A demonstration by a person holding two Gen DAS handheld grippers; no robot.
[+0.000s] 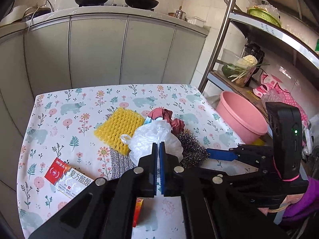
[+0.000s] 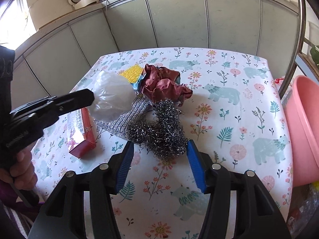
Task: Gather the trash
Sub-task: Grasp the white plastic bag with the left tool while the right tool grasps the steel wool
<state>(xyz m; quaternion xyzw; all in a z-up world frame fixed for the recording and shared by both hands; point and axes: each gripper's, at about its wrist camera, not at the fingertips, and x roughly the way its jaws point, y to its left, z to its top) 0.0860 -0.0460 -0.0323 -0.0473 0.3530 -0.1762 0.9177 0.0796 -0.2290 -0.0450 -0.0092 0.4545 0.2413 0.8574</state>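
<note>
My left gripper point(image 1: 159, 146) is shut on a white plastic bag point(image 1: 151, 137) and holds it over the table; the bag also shows in the right wrist view point(image 2: 111, 97) at the left gripper's tip point(image 2: 90, 98). My right gripper point(image 2: 159, 149) is open with its blue pads on either side of a steel wool scrubber point(image 2: 161, 131), which also shows in the left wrist view point(image 1: 191, 149). Crumpled dark red paper point(image 2: 163, 81) lies behind it. A yellow knitted sponge point(image 1: 119, 129) rests on a silver mesh cloth point(image 2: 129, 113).
A red and white medicine box point(image 1: 65, 177) lies at the table's near left, with a small red box point(image 1: 138, 211) under my left gripper. A pink basin point(image 2: 303, 129) stands right of the floral table point(image 2: 239, 119). A metal shelf rack point(image 1: 219, 39) and grey cabinets point(image 1: 99, 49) stand behind.
</note>
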